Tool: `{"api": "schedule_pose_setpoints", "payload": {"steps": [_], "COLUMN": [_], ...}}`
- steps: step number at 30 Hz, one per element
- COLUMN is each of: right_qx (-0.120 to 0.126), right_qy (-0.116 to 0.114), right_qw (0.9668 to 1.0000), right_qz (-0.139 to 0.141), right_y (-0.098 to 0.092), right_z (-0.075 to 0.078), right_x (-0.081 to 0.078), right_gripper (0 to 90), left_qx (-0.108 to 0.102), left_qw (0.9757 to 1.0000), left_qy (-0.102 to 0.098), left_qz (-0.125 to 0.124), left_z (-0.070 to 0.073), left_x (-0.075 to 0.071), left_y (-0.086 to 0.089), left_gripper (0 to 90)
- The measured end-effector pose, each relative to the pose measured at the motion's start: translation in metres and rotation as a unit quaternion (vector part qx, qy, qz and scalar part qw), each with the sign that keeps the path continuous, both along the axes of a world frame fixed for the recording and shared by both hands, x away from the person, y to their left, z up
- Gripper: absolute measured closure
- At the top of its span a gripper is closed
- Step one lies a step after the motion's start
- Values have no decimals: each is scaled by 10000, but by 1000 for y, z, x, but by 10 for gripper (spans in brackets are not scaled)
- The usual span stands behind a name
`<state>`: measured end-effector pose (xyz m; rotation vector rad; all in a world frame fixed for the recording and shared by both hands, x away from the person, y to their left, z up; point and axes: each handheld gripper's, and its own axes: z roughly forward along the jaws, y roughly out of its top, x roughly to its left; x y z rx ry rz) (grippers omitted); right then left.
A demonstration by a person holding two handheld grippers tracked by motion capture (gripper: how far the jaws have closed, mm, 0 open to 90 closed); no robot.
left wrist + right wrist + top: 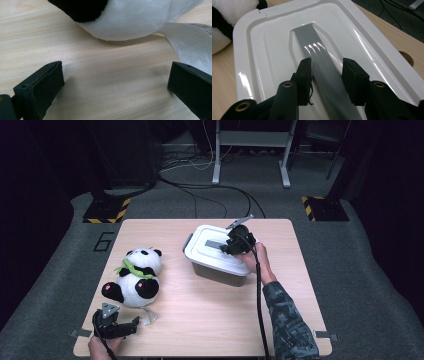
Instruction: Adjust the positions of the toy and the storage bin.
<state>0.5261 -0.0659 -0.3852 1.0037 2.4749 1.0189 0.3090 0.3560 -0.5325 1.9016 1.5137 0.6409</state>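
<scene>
Grey handle strip runs down the middle of the white lid, lower centre of the right gripper view; my right gripper straddles it, jaws part-closed with one on each side, the left jaw touching its edge and a small gap at the other. In the high view the lidded box sits right of centre on the table. Panda plush lies left of centre. My left gripper, lower left, jaws wide apart and holding nothing, rests just below the plush beside its white tag.

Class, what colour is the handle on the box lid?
Grey handle on a white lid, clearest in the right gripper view.
</scene>
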Motion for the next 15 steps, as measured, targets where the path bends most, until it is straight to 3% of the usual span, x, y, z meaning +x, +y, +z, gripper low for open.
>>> {"api": "schedule_pose_setpoints", "payload": {"steps": [15], "right_qx": [-185], "right_qy": [-237], "right_qw": [9990], "right_qz": [326], "right_y": [-12], "right_z": [0], "right_x": [-15], "right_gripper": [646], "left_qx": [1], "left_qw": [10000], "left_qy": [0], "left_qz": [-5], "left_z": [0], "left_x": [0], "left_y": [0], "left_gripper": [0]}}
